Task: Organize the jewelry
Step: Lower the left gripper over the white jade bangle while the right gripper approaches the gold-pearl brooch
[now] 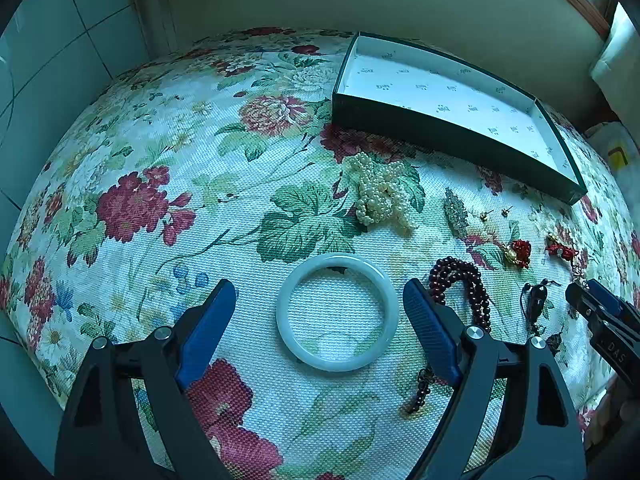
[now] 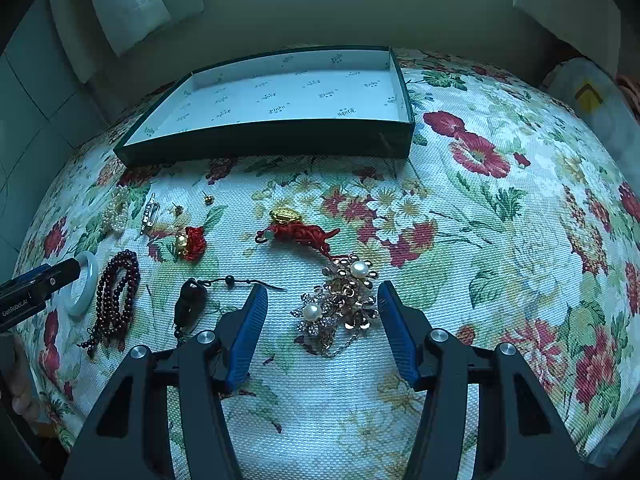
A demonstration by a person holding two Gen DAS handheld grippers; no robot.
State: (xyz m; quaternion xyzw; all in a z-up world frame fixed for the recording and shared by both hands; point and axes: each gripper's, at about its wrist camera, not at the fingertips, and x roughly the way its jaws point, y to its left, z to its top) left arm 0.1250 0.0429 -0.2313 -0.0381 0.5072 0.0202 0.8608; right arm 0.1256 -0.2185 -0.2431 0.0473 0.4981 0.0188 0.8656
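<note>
Two hand-held grippers hang over a counter spread with a floral woven cloth (image 1: 168, 152). The left hand-held gripper (image 1: 320, 300) stands wide, its blue pads on either side of a pale white-green jade bangle (image 1: 337, 312) that lies flat on the cloth; the pads do not touch it. Just to the right of the bangle lies a dark red beaded bracelet (image 1: 460, 284), and farther off a heap of cream pearl strands (image 1: 380, 196).

The right hand-held gripper (image 2: 322, 300) is parted more narrowly around a cluster of gold flower brooches with two white pearls (image 2: 340, 300), with a gap on each side. Beyond it lie a red knotted cord with a gold charm (image 2: 296, 228), a smaller red and gold charm (image 2: 191, 243) and a black pendant on a cord (image 2: 190, 304). A shallow dark green box with a white printed lining (image 2: 280, 140) sits empty at the far edge, well apart from the jewellery.
</note>
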